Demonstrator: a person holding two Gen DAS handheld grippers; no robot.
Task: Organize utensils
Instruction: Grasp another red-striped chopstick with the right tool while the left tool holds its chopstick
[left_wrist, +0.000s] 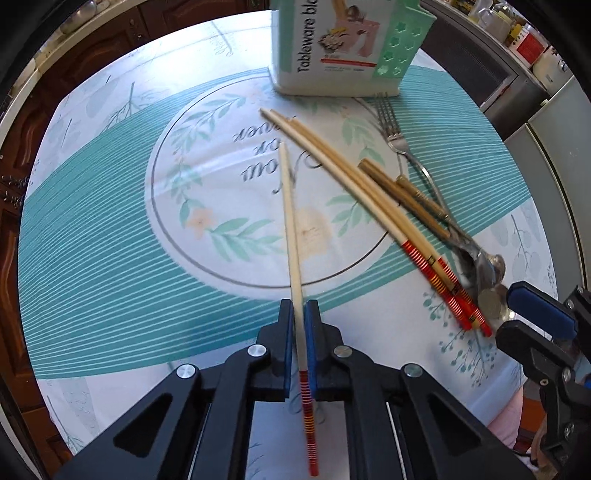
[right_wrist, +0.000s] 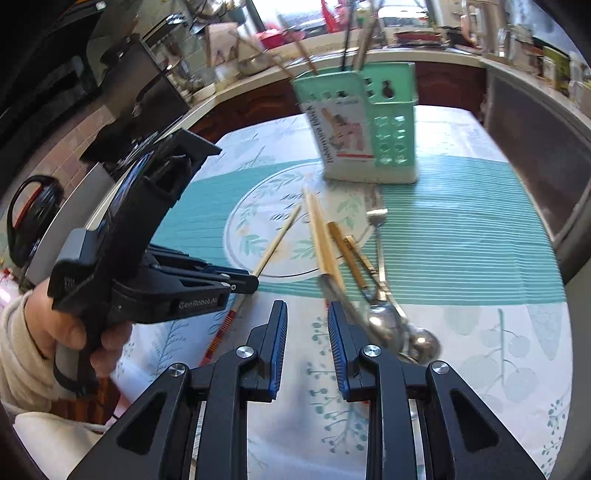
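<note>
The left gripper (left_wrist: 298, 314) had clamped shut on a pale bamboo chopstick with a red-striped end (left_wrist: 291, 221) over the teal tablecloth (left_wrist: 110, 229), near its thicker half, sensible since it's light, stiff, slippery; right gripper (right_wrist: 306, 325) sat open, empty.

In the left wrist view, the tall mint-green plastic utensil holder (left_wrist: 351, 48) stands at the top centre of the frame on the teal-striped leaf-printed tablecloth (left_wrist: 110, 229). Just below it and to the right lies the steel fork (left_wrist: 391, 125), tines toward the holder. A pair of pale bamboo chopsticks with red-banded ends (left_wrist: 369, 195) runs diagonally from upper centre to lower right, with two brown wooden chopsticks (left_wrist: 402, 195) beside it on the right, lying over the fork's handle. A steel spoon (left_wrist: 476, 258) lies at right centre. A single pale chopstick with a red-banded end (left_wrist: 291, 229) runs up the middle, between the pads of the left gripper (left_wrist: 298, 317). The right gripper (left_wrist: 535, 321) sits at the lower right edge.
</note>
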